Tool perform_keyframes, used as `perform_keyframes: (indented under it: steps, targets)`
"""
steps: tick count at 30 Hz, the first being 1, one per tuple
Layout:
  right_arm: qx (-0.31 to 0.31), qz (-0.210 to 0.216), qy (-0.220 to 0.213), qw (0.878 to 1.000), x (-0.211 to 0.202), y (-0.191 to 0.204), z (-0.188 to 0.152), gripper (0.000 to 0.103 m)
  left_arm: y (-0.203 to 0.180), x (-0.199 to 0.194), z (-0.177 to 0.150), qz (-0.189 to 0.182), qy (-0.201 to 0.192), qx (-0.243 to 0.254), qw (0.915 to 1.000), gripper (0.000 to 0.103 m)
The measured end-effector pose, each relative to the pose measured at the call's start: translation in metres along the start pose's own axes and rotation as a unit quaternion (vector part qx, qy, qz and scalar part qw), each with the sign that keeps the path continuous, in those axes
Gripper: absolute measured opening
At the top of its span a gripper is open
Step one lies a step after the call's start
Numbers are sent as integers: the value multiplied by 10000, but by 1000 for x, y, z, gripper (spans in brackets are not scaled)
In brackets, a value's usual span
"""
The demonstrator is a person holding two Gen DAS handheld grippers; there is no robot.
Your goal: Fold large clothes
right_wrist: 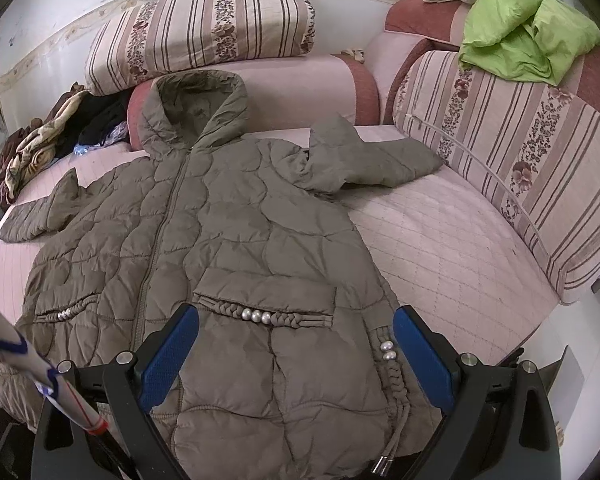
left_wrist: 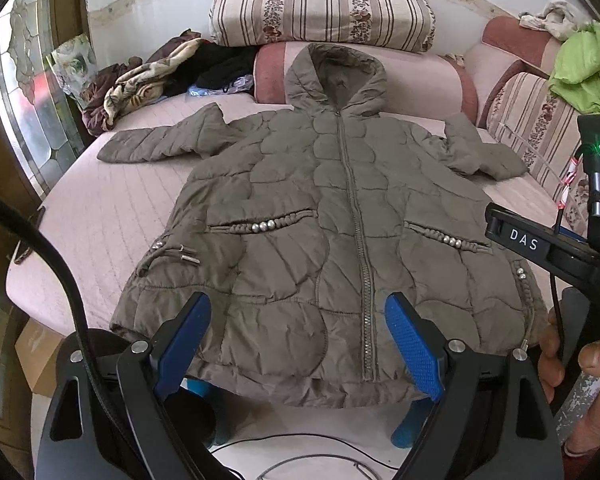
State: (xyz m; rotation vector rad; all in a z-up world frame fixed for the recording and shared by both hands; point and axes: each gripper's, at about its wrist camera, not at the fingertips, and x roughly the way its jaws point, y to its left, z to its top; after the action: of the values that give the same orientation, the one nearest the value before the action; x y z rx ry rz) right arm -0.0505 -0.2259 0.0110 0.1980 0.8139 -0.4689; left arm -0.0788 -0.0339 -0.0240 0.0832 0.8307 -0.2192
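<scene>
An olive quilted hooded jacket (left_wrist: 320, 216) lies front-up and zipped on a pink quilted sofa seat (left_wrist: 100, 216), its long axis running near to far: hem at the near edge of the seat, hood (left_wrist: 334, 80) at the far end, propped against a pink bolster (left_wrist: 420, 76). Both sleeves spread sideways; the left sleeve (left_wrist: 160, 144) stretches flat toward the left, the right sleeve (right_wrist: 372, 156) bends and ends just short of a striped floral cushion (right_wrist: 520, 184) that walls in the right side. A second striped cushion (left_wrist: 324, 8) sits on the bolster behind the hood. The hem slightly overhangs the near seat edge.

Bare seat shows on both sides of the jacket body: a broad strip on the left, bounded far-left by a heap of crumpled clothes (left_wrist: 148, 76), and a wide quilted patch on the right between the jacket and the striped cushion. A lime-green garment (right_wrist: 520, 36) is piled on top at far right.

The left gripper (left_wrist: 296, 352) hovers over the hem left of the zipper, its blue pads spread wide and holding nothing. The right gripper (right_wrist: 296, 356) hangs over the jacket's right pocket area, pads likewise spread apart and empty. In the left wrist view a hand (left_wrist: 580, 368) grips the right device at the near right edge
</scene>
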Motion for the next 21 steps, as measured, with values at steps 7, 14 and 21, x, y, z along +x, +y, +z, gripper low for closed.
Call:
perform_keyframes:
  steps: [7,14,21]
  targets:
    - [-15,22,-17,10000,-1,1,-1,100,7,-7,9,167,-174,-112,9996,88]
    - [-83,19,-95,9999,-4,5,-1,100,21,-10,35,648,-513,90,9965,88]
    - [-248,26,-205,9995,-8,15,5,100,42,-5,71,651,-667,-98,9956,88]
